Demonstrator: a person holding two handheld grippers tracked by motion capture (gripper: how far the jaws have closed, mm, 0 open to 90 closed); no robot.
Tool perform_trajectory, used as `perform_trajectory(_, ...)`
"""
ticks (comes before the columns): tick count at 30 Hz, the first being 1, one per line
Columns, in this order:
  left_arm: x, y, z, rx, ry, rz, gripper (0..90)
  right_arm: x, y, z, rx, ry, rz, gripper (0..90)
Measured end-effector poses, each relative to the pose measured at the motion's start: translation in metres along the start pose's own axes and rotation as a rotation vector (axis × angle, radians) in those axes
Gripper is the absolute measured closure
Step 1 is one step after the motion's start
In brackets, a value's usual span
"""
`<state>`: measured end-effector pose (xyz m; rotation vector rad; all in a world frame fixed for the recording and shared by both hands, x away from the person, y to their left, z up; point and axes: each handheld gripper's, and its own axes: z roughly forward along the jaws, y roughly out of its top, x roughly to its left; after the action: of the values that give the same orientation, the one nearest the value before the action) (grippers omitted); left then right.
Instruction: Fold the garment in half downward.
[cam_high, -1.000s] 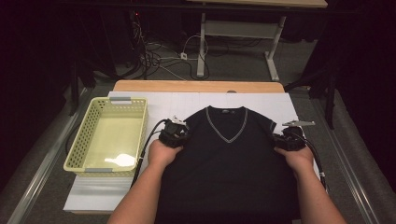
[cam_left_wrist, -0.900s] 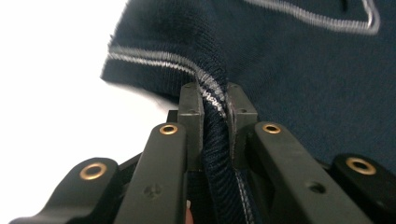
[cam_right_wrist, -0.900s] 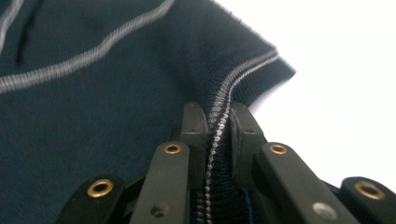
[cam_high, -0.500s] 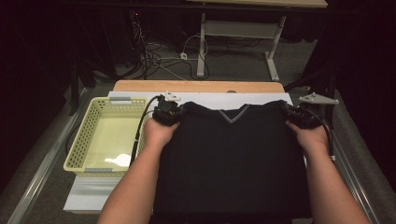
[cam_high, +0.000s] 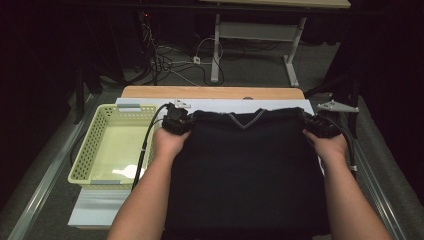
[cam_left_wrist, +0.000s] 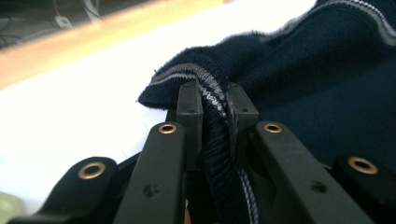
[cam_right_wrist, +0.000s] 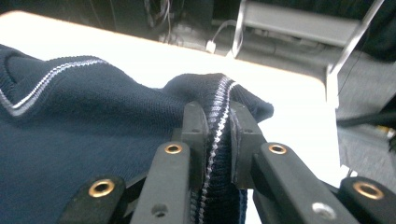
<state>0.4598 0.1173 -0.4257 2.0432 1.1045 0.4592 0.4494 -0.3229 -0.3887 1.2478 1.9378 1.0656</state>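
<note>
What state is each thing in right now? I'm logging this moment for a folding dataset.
left gripper: shut on the sweater's striped edge.
right gripper: shut on the sweater's other striped edge.
sweater: dark, V-neck, held by both grippers, stretched between them.
basket: upright beside the sweater; nothing shows inside it.

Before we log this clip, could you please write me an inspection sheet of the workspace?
Surface: white table top, wooden strip along the far edge.
Job's things: dark knit sweater, held up by two striped edges.
Clutter: yellow basket at left.
Grippers: left tongs and right tongs each shut on the sweater's trim.
Cables: black cable crossing the basket.
Surroundings: floor wires, metal desk frame.
</note>
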Motion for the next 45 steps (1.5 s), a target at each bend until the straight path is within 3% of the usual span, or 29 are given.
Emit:
perform_trajectory(3,-0.004,-0.009,0.006,0.036,-0.012,0.010,77.0,-0.001,-0.021,0.008,0.038,0.006,0.016,80.4)
perform_trajectory(7,-0.007,-0.011,0.004,0.025,-0.023,0.019,77.1,-0.002,-0.035,0.010,0.051,0.009,0.022,80.4)
perform_trajectory(10,-0.007,-0.007,-0.005,0.000,-0.017,0.013,77.0,-0.002,-0.035,0.006,0.051,0.008,0.019,80.3)
perform_trajectory(12,-0.007,-0.003,-0.014,-0.020,-0.018,0.004,76.8,-0.001,-0.032,0.001,0.041,0.007,0.016,80.3)
perform_trajectory(16,-0.015,0.002,-0.032,-0.041,-0.026,0.027,76.9,0.004,-0.023,-0.015,0.018,0.004,-0.006,80.4)
perform_trajectory(22,-0.028,0.000,-0.056,-0.065,-0.043,0.063,76.9,0.012,-0.017,-0.042,-0.015,0.006,-0.039,80.4)
perform_trajectory(25,-0.034,-0.005,-0.068,-0.088,-0.059,0.061,76.8,0.017,-0.020,-0.056,-0.031,0.007,-0.048,80.2)
perform_trajectory(29,-0.046,-0.029,-0.081,-0.121,-0.092,0.067,76.8,0.026,-0.033,-0.077,-0.073,0.031,-0.046,80.0)
perform_trajectory(33,-0.068,-0.073,-0.091,-0.180,-0.128,0.100,76.8,0.041,-0.059,-0.097,-0.091,0.052,-0.067,80.0)
perform_trajectory(37,-0.078,-0.110,-0.097,-0.185,-0.148,0.098,76.8,0.055,-0.090,-0.117,-0.120,0.073,-0.089,80.0)
perform_trajectory(39,-0.082,-0.123,-0.104,-0.200,-0.171,0.073,76.7,0.061,-0.104,-0.128,-0.131,0.090,-0.079,80.0)
perform_trajectory(42,-0.092,-0.135,-0.116,-0.216,-0.181,0.099,76.7,0.068,-0.122,-0.144,-0.133,0.096,-0.083,80.0)
perform_trajectory(45,-0.100,-0.145,-0.124,-0.202,-0.201,0.122,76.6,0.072,-0.137,-0.159,-0.146,0.099,-0.069,79.8)
